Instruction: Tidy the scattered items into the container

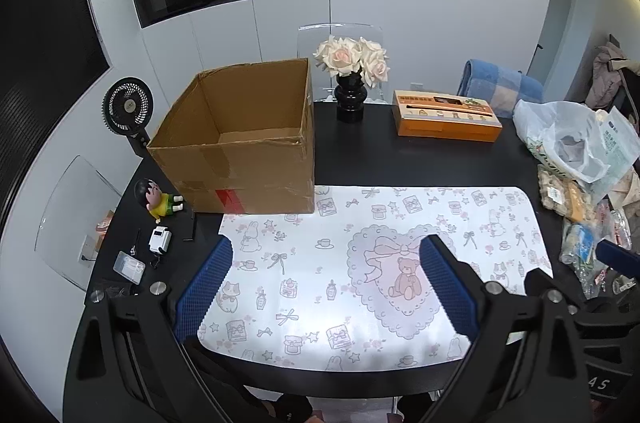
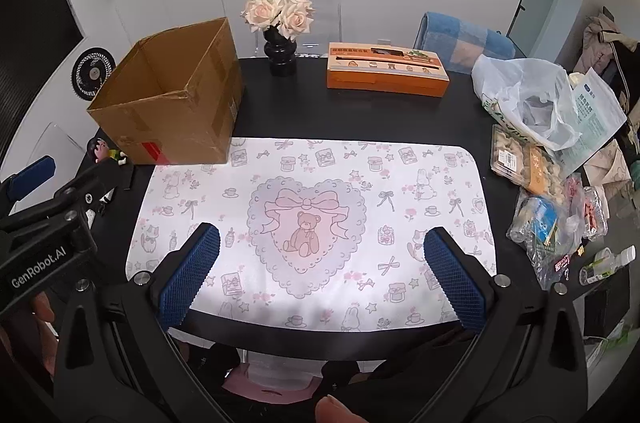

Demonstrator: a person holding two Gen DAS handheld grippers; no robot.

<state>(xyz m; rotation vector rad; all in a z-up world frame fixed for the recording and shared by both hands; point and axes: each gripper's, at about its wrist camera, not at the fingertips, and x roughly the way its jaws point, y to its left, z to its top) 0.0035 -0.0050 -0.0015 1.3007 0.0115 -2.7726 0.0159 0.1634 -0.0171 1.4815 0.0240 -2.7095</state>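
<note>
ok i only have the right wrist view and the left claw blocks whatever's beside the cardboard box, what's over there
observer: a cartoon boy figurine in a yellow shirt lies on the black table, just left of the cardboard box.
operator: anything else near it
observer: a small white gadget sits nearer the table edge, with a clear plastic case beyond that.
operator: can't see the box floor from here, anything in it
observer: the part of the floor that shows is bare cardboard. The near wall hides the rest.
</note>
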